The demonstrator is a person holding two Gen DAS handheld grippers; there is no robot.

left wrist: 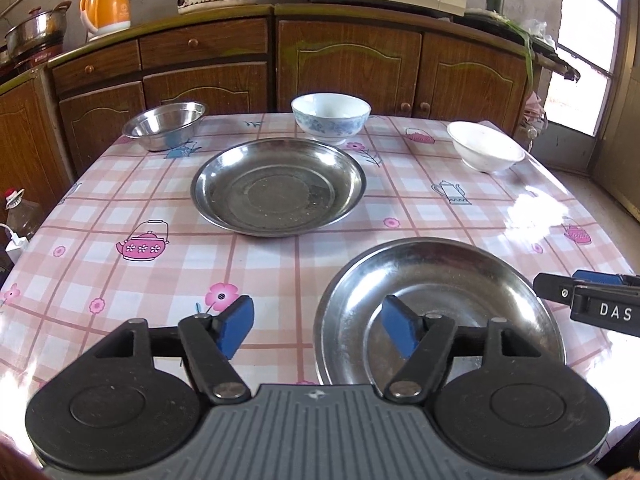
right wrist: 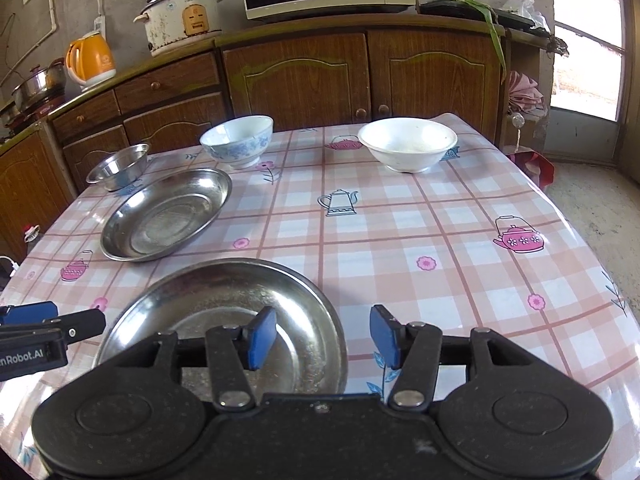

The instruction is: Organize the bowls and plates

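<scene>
The near plate (left wrist: 440, 304) lies flat on the table (left wrist: 120, 208) at its front edge, with the left gripper (left wrist: 316, 328) over its left rim and the right gripper (right wrist: 323, 336) over its right rim. Both grippers have their blue pads spread apart and nothing pinched between them: in each view one pad hangs above the plate's well and the other outside the rim. From these angles it is hard to say whether any pad touches the metal, though both seem to clear it. The far plate (left wrist: 278, 188), also steel, sits near the table's middle, apart from the near one. Beyond it, along the far edge, stand three bowls, well apart: a steel bowl (left wrist: 164, 124) at the left, a patterned bowl (left wrist: 330, 116) in the middle and a white bowl (left wrist: 484, 146) at the right. Nothing is stacked yet, so the sorting looks to be at an early step, with the near plate as the piece in hand. The next move likely calls for closing on the thin rim, one pad inside and one outside, lifting the plate level and setting it into the far plate; a shallow, slick rim may slip if the grip is light.
</scene>
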